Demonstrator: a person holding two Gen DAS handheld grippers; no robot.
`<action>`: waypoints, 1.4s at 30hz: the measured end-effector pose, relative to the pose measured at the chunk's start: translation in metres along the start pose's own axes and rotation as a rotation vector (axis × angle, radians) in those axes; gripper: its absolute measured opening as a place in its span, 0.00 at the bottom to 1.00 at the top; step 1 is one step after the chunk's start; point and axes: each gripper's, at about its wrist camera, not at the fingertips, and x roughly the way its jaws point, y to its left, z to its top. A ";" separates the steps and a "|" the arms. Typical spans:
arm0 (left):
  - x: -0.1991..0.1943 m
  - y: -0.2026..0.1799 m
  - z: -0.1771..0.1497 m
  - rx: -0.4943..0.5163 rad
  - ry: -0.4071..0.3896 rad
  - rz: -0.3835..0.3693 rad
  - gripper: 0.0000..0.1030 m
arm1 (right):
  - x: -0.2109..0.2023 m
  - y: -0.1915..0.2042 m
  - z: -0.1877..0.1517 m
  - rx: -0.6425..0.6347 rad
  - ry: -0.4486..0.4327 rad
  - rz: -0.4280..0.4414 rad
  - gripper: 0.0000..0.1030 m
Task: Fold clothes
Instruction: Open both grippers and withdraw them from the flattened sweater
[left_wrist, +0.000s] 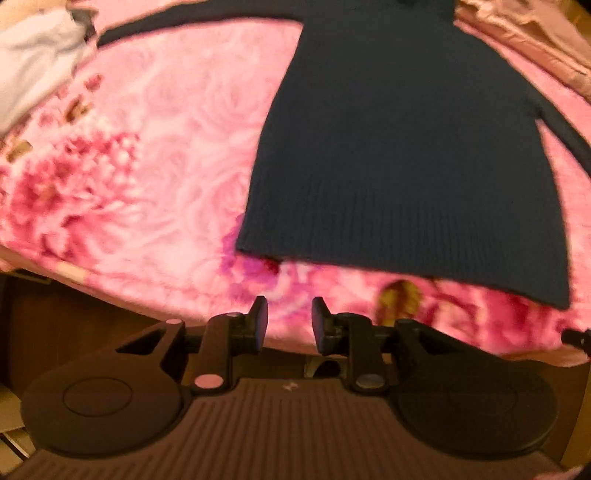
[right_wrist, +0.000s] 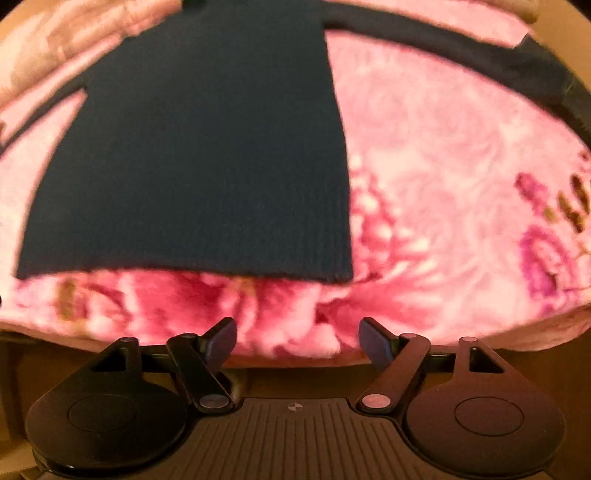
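Note:
A dark navy ribbed sweater (left_wrist: 399, 147) lies flat on a pink floral blanket (left_wrist: 166, 147), hem toward me, sleeves spread out to both sides. It also shows in the right wrist view (right_wrist: 199, 147). My left gripper (left_wrist: 290, 314) is open and empty, above the blanket's near edge, just short of the hem's left corner. My right gripper (right_wrist: 297, 334) is open wide and empty, just short of the hem's right part. The collar is cut off at the top of both views.
The blanket (right_wrist: 443, 147) covers a bed whose front edge runs just past both grippers. A white cloth (left_wrist: 33, 62) lies at the far left. Pinkish bedding (left_wrist: 535, 33) is bunched at the far right, behind the sweater.

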 end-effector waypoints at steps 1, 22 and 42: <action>-0.017 -0.006 0.002 0.007 -0.015 0.005 0.22 | -0.017 0.007 0.002 -0.002 -0.026 0.007 0.74; -0.211 -0.087 -0.004 0.174 -0.240 0.084 0.46 | -0.202 0.062 0.004 -0.009 -0.200 0.056 0.98; -0.213 -0.093 -0.046 0.281 -0.200 0.073 0.48 | -0.211 0.066 -0.045 -0.016 -0.159 0.050 0.98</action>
